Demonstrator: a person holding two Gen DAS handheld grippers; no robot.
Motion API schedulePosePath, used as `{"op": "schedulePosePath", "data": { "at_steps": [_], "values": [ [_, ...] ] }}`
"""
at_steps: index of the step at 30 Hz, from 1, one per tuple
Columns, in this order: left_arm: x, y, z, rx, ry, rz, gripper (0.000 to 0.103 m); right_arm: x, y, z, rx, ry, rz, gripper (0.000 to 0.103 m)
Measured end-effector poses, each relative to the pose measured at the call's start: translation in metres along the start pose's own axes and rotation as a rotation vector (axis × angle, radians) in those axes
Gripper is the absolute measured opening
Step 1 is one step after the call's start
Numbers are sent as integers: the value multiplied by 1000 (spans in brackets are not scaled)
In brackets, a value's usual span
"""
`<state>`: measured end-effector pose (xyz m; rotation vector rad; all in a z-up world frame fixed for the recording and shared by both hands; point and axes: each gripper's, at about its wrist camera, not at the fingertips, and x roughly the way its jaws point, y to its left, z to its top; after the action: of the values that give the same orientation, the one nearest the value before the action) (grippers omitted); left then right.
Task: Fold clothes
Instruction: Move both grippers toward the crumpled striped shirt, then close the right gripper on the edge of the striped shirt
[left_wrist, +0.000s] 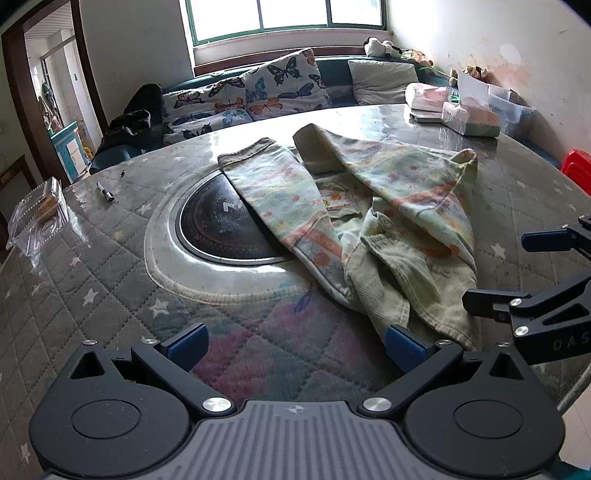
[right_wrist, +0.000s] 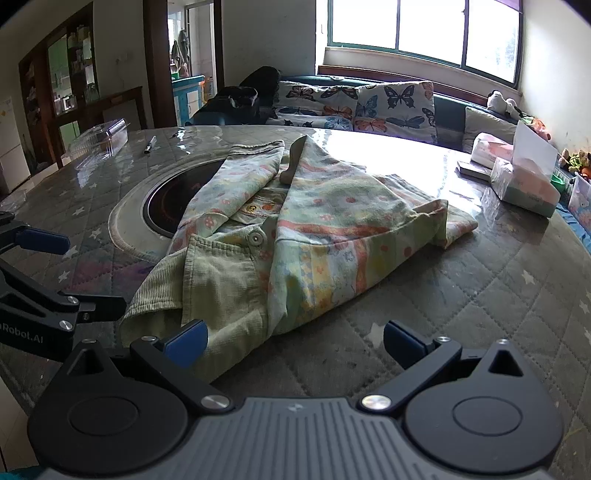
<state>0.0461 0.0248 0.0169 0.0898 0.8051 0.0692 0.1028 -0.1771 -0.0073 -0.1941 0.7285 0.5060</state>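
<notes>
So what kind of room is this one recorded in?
Most likely a home living or dining room: a bench with butterfly cushions under a window, and a round table with a built-in cooktop.

Home living room – butterfly cushions (left_wrist: 280, 86), window bench, quilted table (right_wrist: 480, 295)

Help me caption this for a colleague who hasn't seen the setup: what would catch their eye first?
The pastel-patterned jacket lies crumpled in the middle of the round quilt-covered table, partly draped over the black cooktop set into it. Both grippers, left and right, hover at the near edge with jaws wide apart, holding nothing. Butterfly cushions line the bench under the window.
</notes>
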Motion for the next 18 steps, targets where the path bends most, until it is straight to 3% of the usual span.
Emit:
{"op": "schedulePosePath", "data": {
  "at_steps": [10,18],
  "values": [
    [8,13,19,-29,-23,10,103,12,-3,17,-9,5,9,98],
    [19,24,37,-64,-55,9,103,28,-9,38,-26,16,6,87]
  ]
}}
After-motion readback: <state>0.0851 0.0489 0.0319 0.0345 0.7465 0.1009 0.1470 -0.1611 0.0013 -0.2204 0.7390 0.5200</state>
